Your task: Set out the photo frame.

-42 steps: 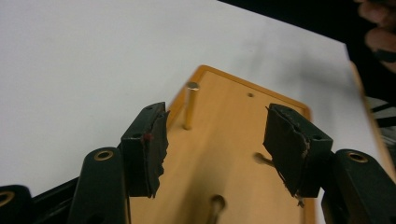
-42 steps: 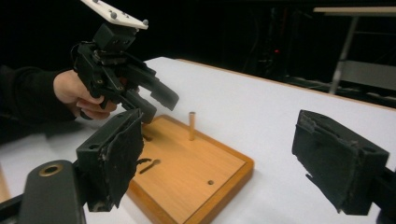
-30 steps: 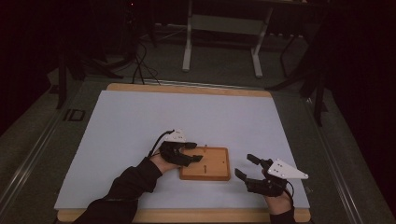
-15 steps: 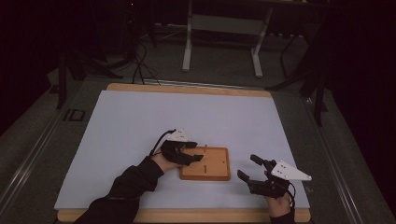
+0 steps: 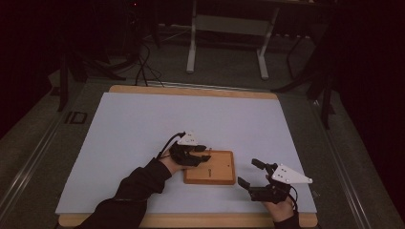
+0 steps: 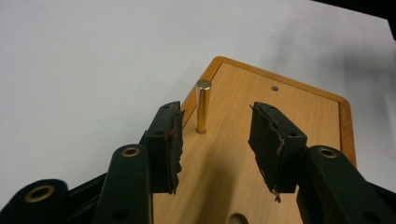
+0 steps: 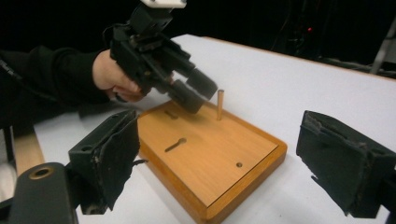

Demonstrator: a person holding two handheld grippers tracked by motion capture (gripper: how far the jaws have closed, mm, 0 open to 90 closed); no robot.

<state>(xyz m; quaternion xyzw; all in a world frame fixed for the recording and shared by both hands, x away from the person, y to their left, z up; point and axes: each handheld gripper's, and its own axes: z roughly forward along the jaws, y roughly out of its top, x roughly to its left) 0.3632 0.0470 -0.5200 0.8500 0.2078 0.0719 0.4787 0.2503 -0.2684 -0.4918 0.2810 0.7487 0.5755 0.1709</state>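
Lower right of the high view, the right tool (image 5: 249, 172) hangs off the board's right edge, jaws spread wide with nothing between them; they have just been opening. At frame centre the wooden board (image 5: 210, 167) lies flat on the white worktop (image 5: 124, 124), and a slim brass pin (image 6: 202, 106) stands upright in a hole near the board's corner, at upper centre of the left gripper view. The left tool (image 6: 215, 140) hovers just short of the pin, jaws apart and clear of it, though they have just been narrowing. The pin looks rigid, light and smooth, likely slippery: a grip across the mid-shaft, pulled straight up, looks safest. The board seems stiff and solid enough to stay put.
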